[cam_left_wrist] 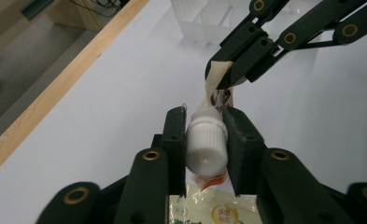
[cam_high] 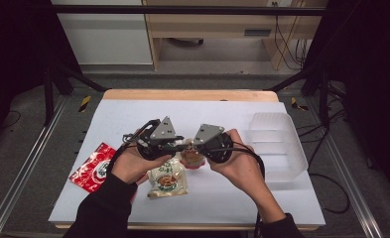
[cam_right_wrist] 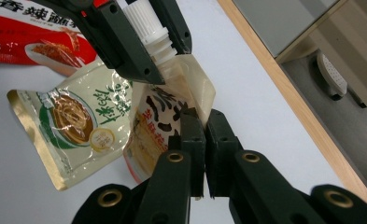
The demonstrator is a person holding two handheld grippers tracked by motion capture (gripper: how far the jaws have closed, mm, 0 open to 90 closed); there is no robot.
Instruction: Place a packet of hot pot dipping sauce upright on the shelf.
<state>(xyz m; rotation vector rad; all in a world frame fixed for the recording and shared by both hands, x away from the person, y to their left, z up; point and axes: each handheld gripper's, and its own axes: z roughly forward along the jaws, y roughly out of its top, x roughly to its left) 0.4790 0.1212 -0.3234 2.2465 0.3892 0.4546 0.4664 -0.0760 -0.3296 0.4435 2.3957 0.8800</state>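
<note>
From the high view, I hold both tools over the middle of the white table mat (cam_high: 133,114), with the soft cream spouted sauce pouch (cam_high: 191,157) lifted between them. A second flat cream-and-green pouch (cam_high: 166,179) lies just in front of it on my side, a red foil snack packet (cam_high: 92,167) sits well to its left, and a clear plastic tub (cam_high: 277,144) stands well to its right.

In the left gripper view, my left gripper (cam_left_wrist: 204,137) is closed on the ribbed white screw cap (cam_left_wrist: 206,142), a pad pressing either side. That cap is the one stiff, grippy part, so I judge it the safe hold.

In the right gripper view, my right gripper (cam_right_wrist: 204,122) is pinched nearly together on the pouch's film edge just beside the spout. I expect the film to be light, limp and slick, likely to crumple or slide out; too hard a pull could tear the seam. I would keep the cap as the anchor.
</note>
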